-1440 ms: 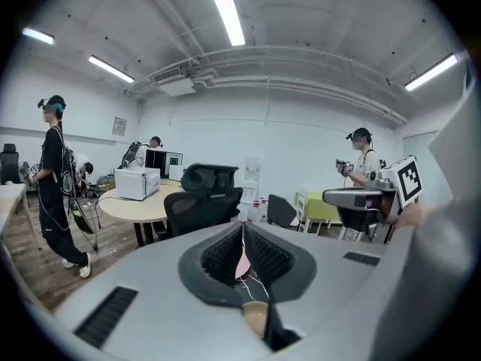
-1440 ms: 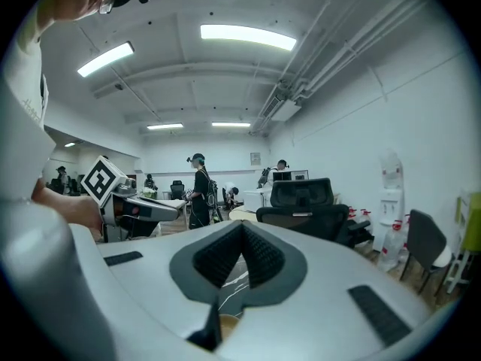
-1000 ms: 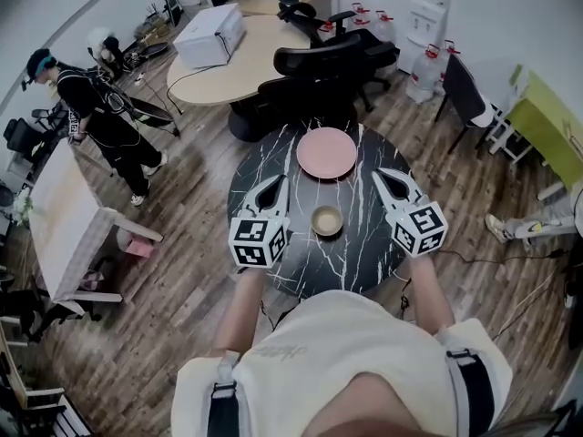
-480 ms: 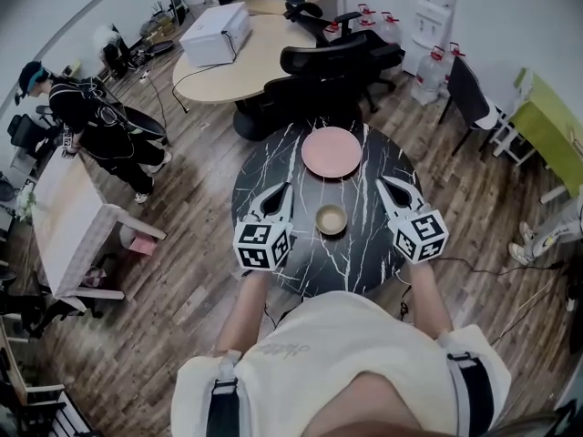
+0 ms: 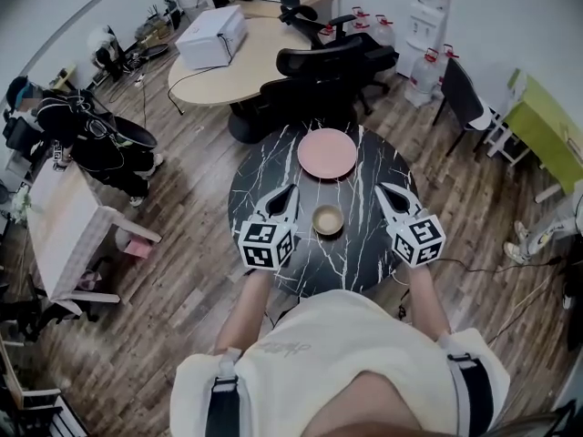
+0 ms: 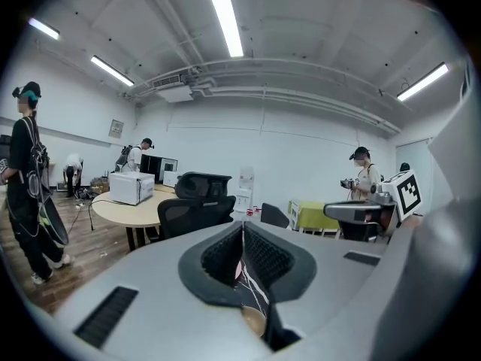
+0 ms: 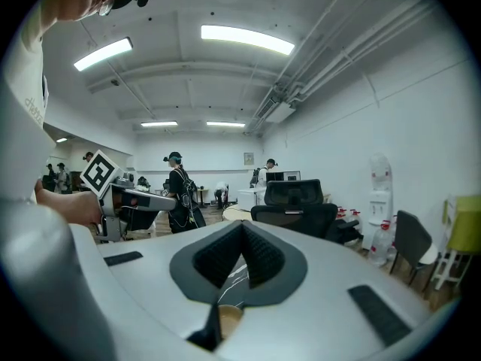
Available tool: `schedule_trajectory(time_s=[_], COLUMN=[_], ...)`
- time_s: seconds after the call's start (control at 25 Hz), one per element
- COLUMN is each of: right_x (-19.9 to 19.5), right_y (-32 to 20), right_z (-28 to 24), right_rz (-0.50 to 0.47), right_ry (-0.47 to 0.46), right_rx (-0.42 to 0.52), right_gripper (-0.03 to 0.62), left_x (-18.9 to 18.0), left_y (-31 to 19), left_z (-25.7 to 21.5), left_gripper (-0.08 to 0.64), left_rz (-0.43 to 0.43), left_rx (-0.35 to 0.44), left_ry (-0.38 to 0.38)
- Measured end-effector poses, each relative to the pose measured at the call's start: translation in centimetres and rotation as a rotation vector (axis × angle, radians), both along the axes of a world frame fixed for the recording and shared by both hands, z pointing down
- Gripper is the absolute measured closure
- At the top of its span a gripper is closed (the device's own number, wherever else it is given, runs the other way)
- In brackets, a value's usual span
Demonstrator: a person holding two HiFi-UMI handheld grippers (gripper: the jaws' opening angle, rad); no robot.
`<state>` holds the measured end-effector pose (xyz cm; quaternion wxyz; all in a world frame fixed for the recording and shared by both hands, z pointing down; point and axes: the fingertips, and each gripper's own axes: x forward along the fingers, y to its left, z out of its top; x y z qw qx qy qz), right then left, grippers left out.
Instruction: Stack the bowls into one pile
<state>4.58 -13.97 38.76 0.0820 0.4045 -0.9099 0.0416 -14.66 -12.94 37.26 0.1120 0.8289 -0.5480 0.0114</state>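
A small tan bowl (image 5: 327,219) sits near the middle of the round black marble table (image 5: 364,253). A larger, shallow pink bowl (image 5: 327,153) lies at the table's far side. My left gripper (image 5: 291,188) hovers over the table just left of the tan bowl, jaws shut and empty. My right gripper (image 5: 380,188) hovers just right of the tan bowl, also shut and empty. In the left gripper view the tips (image 6: 242,226) meet, with a sliver of tan bowl (image 6: 254,322) below. The right gripper view shows closed tips (image 7: 242,224) and the tan bowl (image 7: 228,320) below.
Black office chairs (image 5: 323,66) stand right behind the marble table, next to a beige oval table (image 5: 228,62) carrying a white box (image 5: 211,36). A person in black (image 5: 91,139) stands at the left. A white table (image 5: 59,226) is at the left, water bottles (image 5: 424,71) at the back right.
Both grippers have sunk slightly and drawn in toward the tan bowl. The person at the left has moved further left. The bowls have not moved.
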Motion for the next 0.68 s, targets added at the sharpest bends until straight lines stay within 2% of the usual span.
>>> schedule_trajectory(time_s=[0.2,0.68], right_x=[-0.04,-0.01], right_y=[0.03,0.26], right_z=[-0.34,-0.39], right_rz=[-0.004,-0.012], right_ry=[0.042,0.077], right_rx=[0.023,0.026], right_gripper=[0.587,0.586], left_x=[-0.2,0.41], left_y=[-0.22,-0.23], left_z=[-0.25,-0.21], left_gripper=[0.534,0.535], left_rz=[-0.004,0.015], left_rx=[0.01,0.008], left_ry=[0.007,0.02])
